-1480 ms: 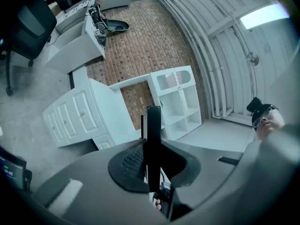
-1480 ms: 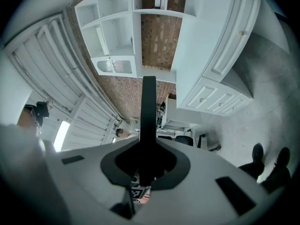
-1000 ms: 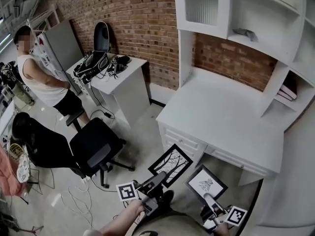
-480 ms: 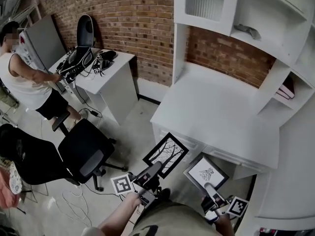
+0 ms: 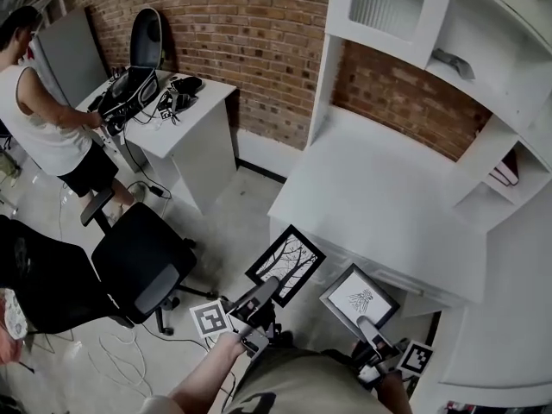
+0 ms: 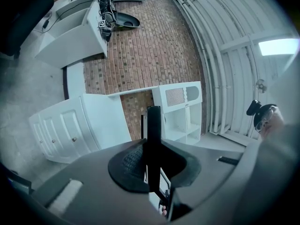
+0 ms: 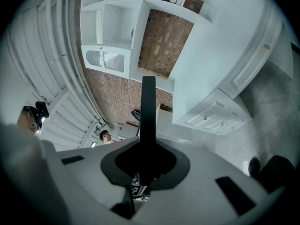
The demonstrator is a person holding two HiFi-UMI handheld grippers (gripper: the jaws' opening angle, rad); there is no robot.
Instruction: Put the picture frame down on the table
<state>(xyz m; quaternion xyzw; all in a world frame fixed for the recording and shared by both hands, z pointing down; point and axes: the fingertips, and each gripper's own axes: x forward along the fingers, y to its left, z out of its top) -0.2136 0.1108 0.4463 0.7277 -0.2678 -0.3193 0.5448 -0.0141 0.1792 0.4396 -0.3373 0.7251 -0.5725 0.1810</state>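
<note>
While both frames hang in the air short of the white desk (image 5: pixel 371 188), the step in hand reads as the carry, not the set-down. The left gripper (image 5: pixel 272 286) has its jaws clamped on the tree-print picture frame (image 5: pixel 285 264). The right gripper (image 5: pixel 366 326) has its jaws clamped on a second picture frame (image 5: pixel 360 297). The next move calls for getting a frame over the desktop, lowering it flat, then letting go. Both gripper views show each frame only as a dark edge. The person's hands are mostly cut off at the bottom of the head view. The task probably means either frame.
</note>
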